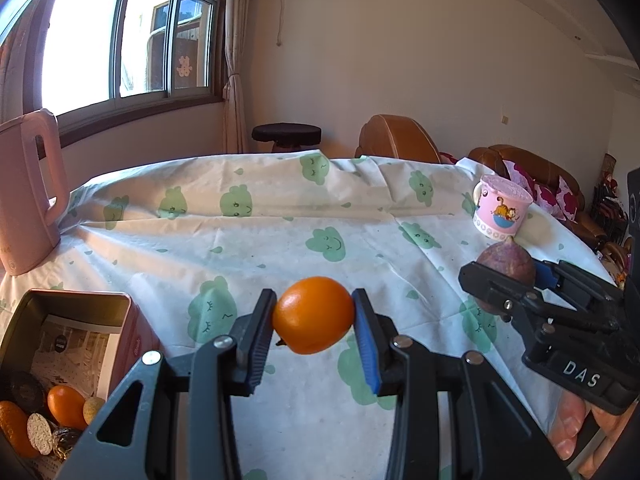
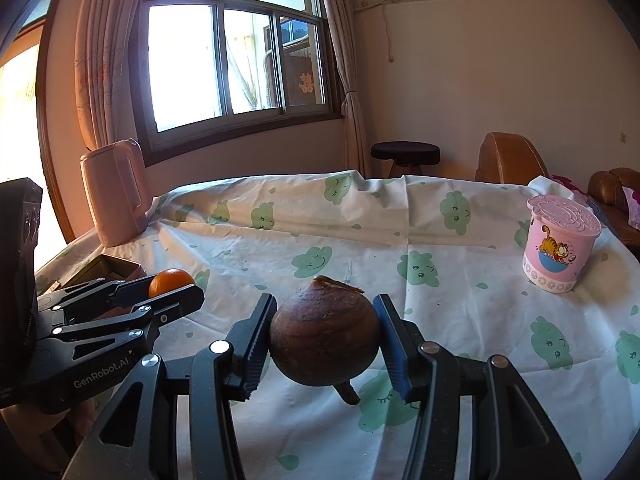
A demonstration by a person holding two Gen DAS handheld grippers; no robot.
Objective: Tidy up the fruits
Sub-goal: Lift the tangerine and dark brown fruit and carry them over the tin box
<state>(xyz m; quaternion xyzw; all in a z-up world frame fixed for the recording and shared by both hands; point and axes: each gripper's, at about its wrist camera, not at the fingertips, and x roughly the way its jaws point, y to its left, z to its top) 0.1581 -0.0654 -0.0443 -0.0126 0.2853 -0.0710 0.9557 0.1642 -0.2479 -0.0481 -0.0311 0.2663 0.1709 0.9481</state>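
My left gripper (image 1: 314, 322) is shut on a small orange fruit (image 1: 314, 320), held above the tablecloth. The right wrist view shows the same orange fruit (image 2: 170, 281) at the far left, between the left gripper's (image 2: 176, 294) fingers. My right gripper (image 2: 324, 332) is shut on a round brown-purple fruit (image 2: 324, 332) with a stem below. In the left wrist view that brown-purple fruit (image 1: 506, 270) sits at the right, clamped in the right gripper (image 1: 508, 280). An open tin box (image 1: 76, 332) at the lower left holds orange fruits (image 1: 66, 406) and other small items.
A pink kettle (image 1: 28, 192) stands at the table's left edge and a pink lidded cup (image 1: 500, 210) with a cartoon cat at the right. The table wears a white cloth with green clouds (image 1: 320, 240). Sofas and a dark stool (image 1: 286, 134) lie beyond. A hand (image 1: 576, 428) shows at lower right.
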